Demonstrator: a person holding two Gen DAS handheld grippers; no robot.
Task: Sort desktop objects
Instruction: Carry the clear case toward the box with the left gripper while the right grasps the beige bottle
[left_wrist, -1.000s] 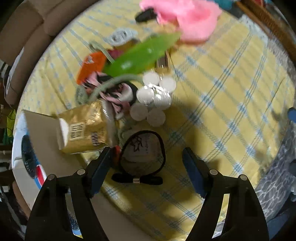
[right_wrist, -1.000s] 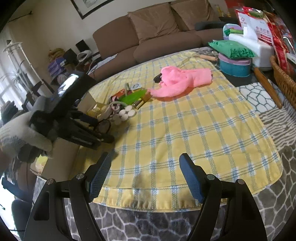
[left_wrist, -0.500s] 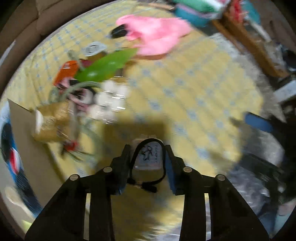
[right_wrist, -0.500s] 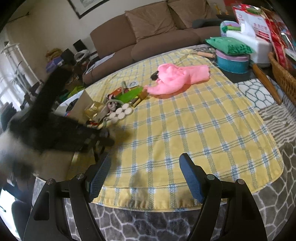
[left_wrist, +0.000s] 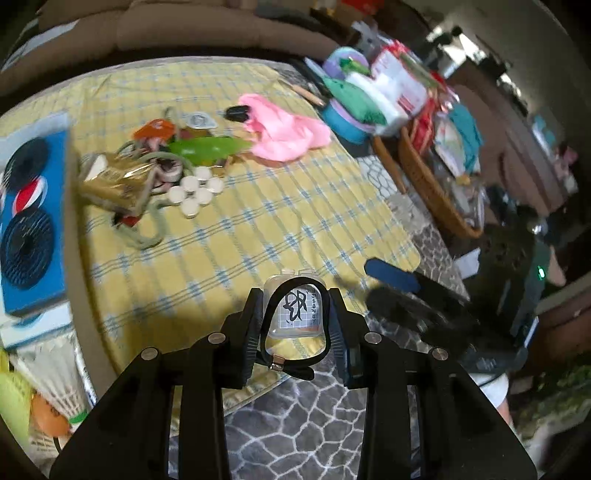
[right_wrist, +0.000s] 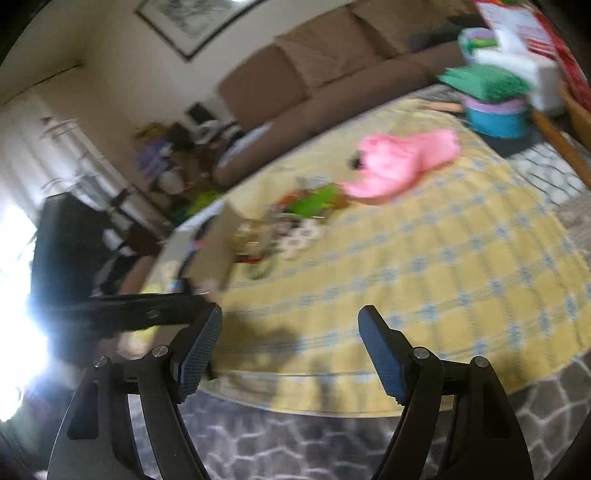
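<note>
My left gripper (left_wrist: 295, 325) is shut on a small clear plastic case (left_wrist: 295, 310) with a black elastic loop around it, held in the air above the near edge of the yellow checked tablecloth (left_wrist: 240, 240). A heap of objects lies at the cloth's far left: a gold packet (left_wrist: 110, 182), white round discs (left_wrist: 194, 190), a green leaf-shaped thing (left_wrist: 207, 147) and a pink cloth (left_wrist: 284, 133). My right gripper (right_wrist: 290, 350) is open and empty over the cloth's near edge; one of its blue fingers (left_wrist: 391, 275) shows in the left wrist view.
A blue box with dark round shapes (left_wrist: 31, 218) stands at the left. A wicker basket (left_wrist: 432, 188), a blue round tub (left_wrist: 345, 123) and a white box (left_wrist: 391, 99) sit at the far right. A brown sofa (right_wrist: 332, 85) is behind. A grey patterned rug (left_wrist: 295, 424) lies below.
My left gripper closed on the clear case beside the heap, lifted it and pulled back towards the near edge. The right wrist view has shifted and blurred.
</note>
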